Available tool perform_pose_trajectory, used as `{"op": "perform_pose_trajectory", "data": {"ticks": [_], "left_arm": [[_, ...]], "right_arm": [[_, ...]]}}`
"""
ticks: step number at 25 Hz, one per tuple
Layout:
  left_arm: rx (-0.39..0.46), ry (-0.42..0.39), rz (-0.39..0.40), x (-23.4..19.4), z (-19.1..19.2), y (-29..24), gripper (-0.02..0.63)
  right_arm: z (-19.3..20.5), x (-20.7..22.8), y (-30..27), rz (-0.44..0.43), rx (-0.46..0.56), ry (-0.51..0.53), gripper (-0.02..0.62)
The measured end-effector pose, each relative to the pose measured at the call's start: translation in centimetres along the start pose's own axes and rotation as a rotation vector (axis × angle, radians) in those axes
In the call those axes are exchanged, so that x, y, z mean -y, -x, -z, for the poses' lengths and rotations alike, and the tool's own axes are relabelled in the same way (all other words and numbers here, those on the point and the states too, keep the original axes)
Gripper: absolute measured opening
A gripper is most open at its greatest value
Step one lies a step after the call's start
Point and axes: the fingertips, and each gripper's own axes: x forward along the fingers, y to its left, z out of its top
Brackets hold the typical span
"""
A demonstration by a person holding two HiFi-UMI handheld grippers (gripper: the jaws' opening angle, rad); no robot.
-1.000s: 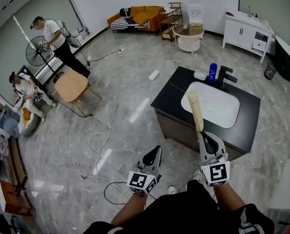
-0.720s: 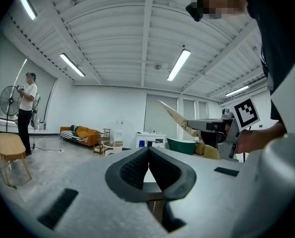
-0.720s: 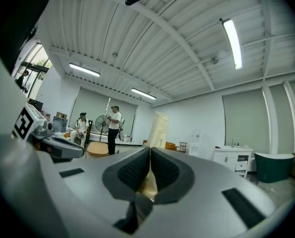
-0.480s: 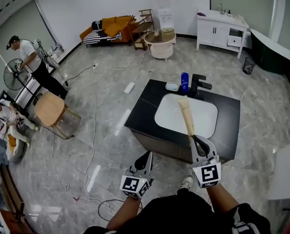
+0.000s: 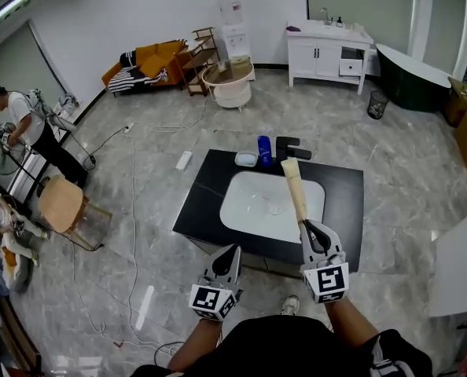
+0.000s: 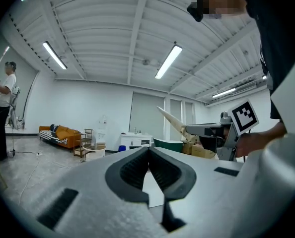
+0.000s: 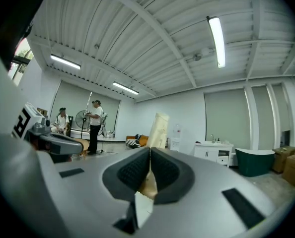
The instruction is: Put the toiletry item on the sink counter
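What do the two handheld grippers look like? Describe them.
Both the left gripper and right gripper have pale grey bodies, tapered jaws with ribbed black insides, and a white cube with black square markers at the rear. The person wears black.

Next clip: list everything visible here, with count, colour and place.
counter: one, black, mid-floor
basin: one, white, in counter
faucet: one, black, behind basin
bottle: one, blue, left of faucet
soap dish: one, white, left of bottle
sofa: one, orange, far wall
cabinet: one, white, far wall
bathtub: one, dark green, far right
chair: one, wooden, left
people: two, white tops, left edge
tube: one, cream, in right claw
right claw: one, grey, shut on tube
left claw: one, grey, shut, empty
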Motion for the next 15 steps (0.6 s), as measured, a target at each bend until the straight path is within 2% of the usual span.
{"op": "perform_pose_trajectory", "data": {"ticks": [5,15], "left_arm": [[0.004,-0.006,0.040,2.7,-0.8,-5.3,0.009],[-0.028,0.006,0.134,3.3,0.7,-10.5,0.009]], "right_arm": [[0.5,5.6,-0.1,0.040,-0.015,0.002,0.012],[2.7,9.4,-1.6,0.131,-0.050,-0.017,0.012]]}}
